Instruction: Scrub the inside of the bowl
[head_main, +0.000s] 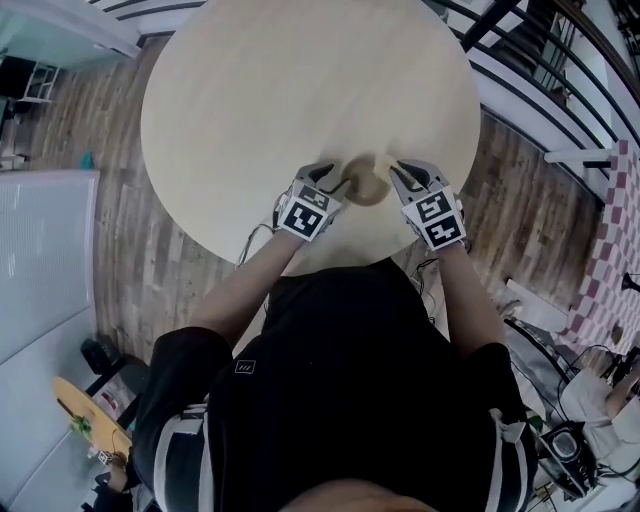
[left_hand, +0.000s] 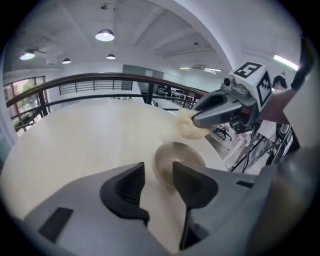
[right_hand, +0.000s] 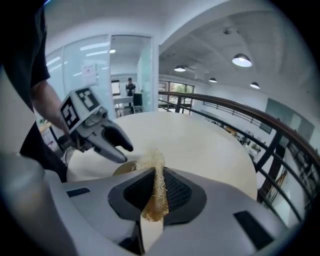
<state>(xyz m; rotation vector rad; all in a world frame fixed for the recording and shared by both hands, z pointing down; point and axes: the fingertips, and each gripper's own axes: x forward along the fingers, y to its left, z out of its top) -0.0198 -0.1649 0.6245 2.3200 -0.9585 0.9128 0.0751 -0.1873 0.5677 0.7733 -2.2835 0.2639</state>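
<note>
We see the bowl (left_hand: 176, 161), small and brownish, sitting upright on the round pale wooden surface (head_main: 300, 90), close to the edge nearest the person and between the two tools. Our left hand-held gripper (left_hand: 158, 175) is released: its dark jaws stand apart with nothing pressed between them, and the bowl lies just beyond their tips, the right-hand tip overlapping its near rim in the left gripper view. Our right hand-held gripper (right_hand: 159, 186) is clenched on a pale, fibrous loofah scrubber (right_hand: 155, 165), pinched flat between the ribbed pads with its frayed end sticking out ahead. That end hangs by the bowl's rim; we cannot tell whether it touches.
</note>
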